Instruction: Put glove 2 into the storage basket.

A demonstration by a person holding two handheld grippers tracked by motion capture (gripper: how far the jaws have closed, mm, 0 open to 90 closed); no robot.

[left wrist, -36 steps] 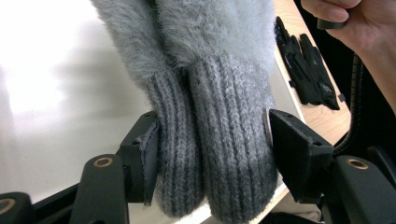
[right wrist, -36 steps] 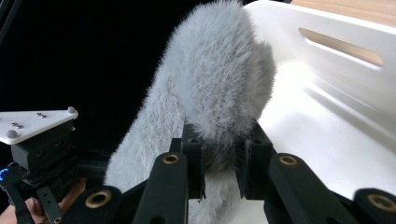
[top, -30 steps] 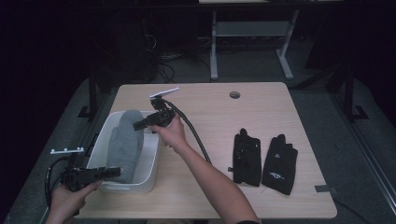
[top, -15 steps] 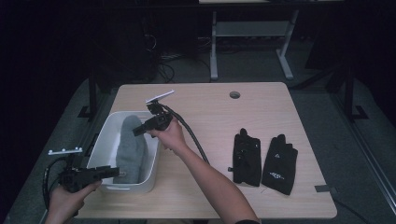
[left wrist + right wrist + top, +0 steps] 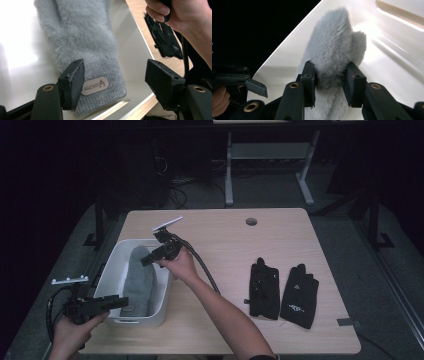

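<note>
Nearest us, the left gripper (image 5: 117, 302) is hanging wide open at the near rim of the white bin (image 5: 161, 302), gripping nothing, with the grey glove (image 5: 140, 282) already lying inside. Further in, the right gripper (image 5: 329, 82) is straddling the furry fingertip end, its jaws just opening and, by the look of it, letting go. So one grey glove is looking stowed; out on the table (image 5: 225, 240), two black gloves (image 5: 282, 290) are lying side by side, not yet binned
</note>
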